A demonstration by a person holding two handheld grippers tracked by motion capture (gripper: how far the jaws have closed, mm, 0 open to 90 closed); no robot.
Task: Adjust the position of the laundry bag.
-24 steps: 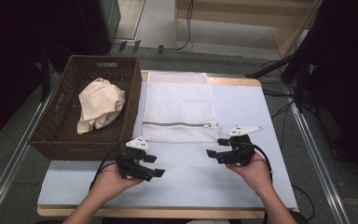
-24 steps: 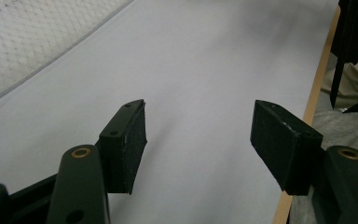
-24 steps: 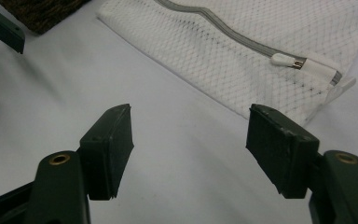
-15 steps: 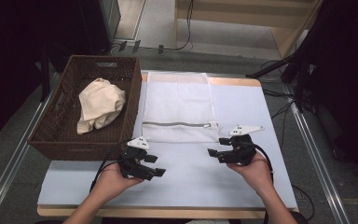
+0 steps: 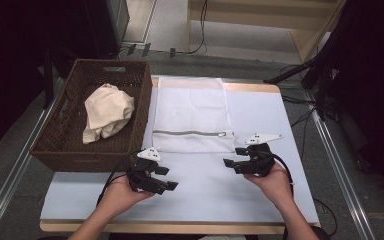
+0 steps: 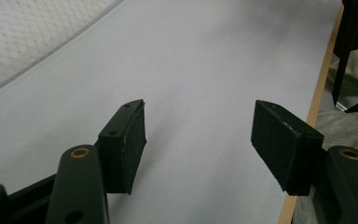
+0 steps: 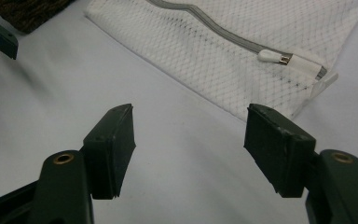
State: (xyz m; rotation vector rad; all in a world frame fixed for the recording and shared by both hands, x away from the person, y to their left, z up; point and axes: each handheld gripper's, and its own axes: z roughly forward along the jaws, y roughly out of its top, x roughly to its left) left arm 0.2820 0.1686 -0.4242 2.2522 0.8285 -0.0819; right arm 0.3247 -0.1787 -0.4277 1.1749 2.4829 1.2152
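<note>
While zipped, mesh bag (image 5: pixel 190 107), basket (image 5: pixel 130 75) holding cloth (image 5: pixel 107 112)

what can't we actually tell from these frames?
- Mesh bag contents: high view too coarse; both gripper views cut the bag at an edge.
- Basket floor: the cream cloth covers much of it.
- Zipper pull end: the white tab overlaps it in the right gripper view.

Right gripper (image 7: pixel 189 149) with jaws spread wide, nothing between them, over a pale table (image 7: pixel 74 88). Beyond the jaws lies a white mesh bag (image 7: pixel 223 56); its grey zipper (image 7: pixel 214 30) ends at a pull (image 7: pixel 272 57) above the right jaw.
</note>
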